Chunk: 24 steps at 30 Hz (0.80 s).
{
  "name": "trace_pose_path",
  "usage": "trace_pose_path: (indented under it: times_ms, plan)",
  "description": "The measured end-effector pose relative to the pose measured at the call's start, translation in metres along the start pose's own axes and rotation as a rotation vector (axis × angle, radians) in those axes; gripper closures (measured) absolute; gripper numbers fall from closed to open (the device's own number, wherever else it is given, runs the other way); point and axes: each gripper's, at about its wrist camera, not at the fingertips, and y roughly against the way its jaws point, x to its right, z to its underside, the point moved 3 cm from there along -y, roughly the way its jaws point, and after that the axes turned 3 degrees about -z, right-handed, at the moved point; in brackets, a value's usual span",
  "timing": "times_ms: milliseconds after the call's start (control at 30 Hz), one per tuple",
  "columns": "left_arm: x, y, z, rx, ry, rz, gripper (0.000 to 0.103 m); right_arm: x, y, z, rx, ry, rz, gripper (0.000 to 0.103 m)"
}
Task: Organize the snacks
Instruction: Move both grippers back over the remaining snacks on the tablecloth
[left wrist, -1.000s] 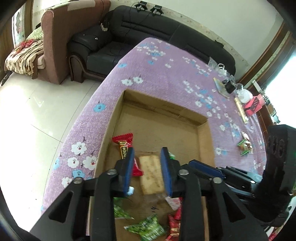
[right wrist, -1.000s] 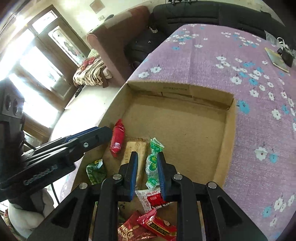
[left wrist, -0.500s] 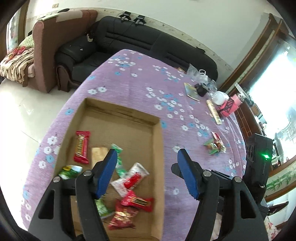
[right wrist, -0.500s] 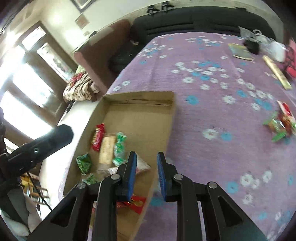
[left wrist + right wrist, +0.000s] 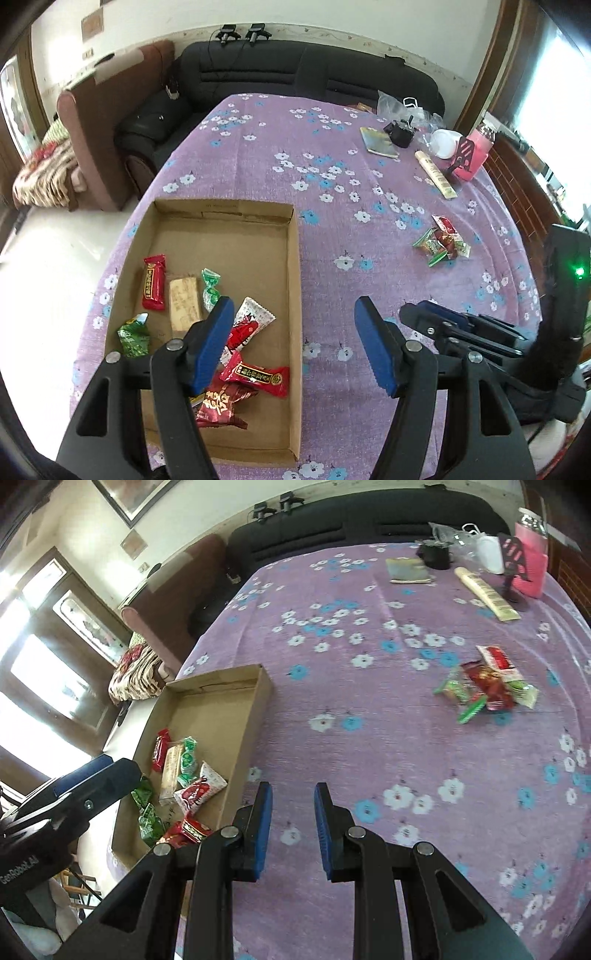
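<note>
A shallow cardboard box (image 5: 293,280) lies on the purple flowered tablecloth and holds several wrapped snacks, red, green and tan (image 5: 183,302). The box also shows in the right wrist view (image 5: 245,720). A small heap of loose snacks (image 5: 441,240) lies on the cloth to the right, and shows in the right wrist view (image 5: 487,683). My left gripper (image 5: 293,343) is wide open and empty above the box's right wall. My right gripper (image 5: 291,819) is open a little and empty, over bare cloth right of the box.
At the table's far right stand a booklet (image 5: 378,142), a black object (image 5: 399,133), a long tan pack (image 5: 436,175), a white cup (image 5: 445,144) and a pink holder (image 5: 476,155). A black sofa (image 5: 295,77) and a brown armchair (image 5: 92,122) stand behind the table.
Both grippers have pulled up and back from the box and swung right. The left gripper opened wide, leaving the tan snack in the box. The right gripper opened slightly.
</note>
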Motion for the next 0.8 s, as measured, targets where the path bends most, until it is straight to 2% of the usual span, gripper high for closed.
trace_pose_path:
  times_ms: [200,400,567,800]
  plan:
    - [0.018,0.008,-0.001,0.025,-0.035,-0.048,0.035,0.013,0.018,0.004,0.005,-0.001,0.02,0.077]
    - [0.027,0.011,0.0,0.029,-0.032,-0.055,0.035,0.026,0.029,0.005,0.007,-0.001,0.036,0.076]
    - [0.032,0.006,0.003,0.01,-0.01,-0.012,0.035,0.048,0.031,0.008,0.003,-0.025,0.049,0.076]
    - [0.053,-0.015,0.01,-0.031,0.017,0.087,0.035,0.12,0.043,0.004,0.012,-0.136,0.13,0.076]
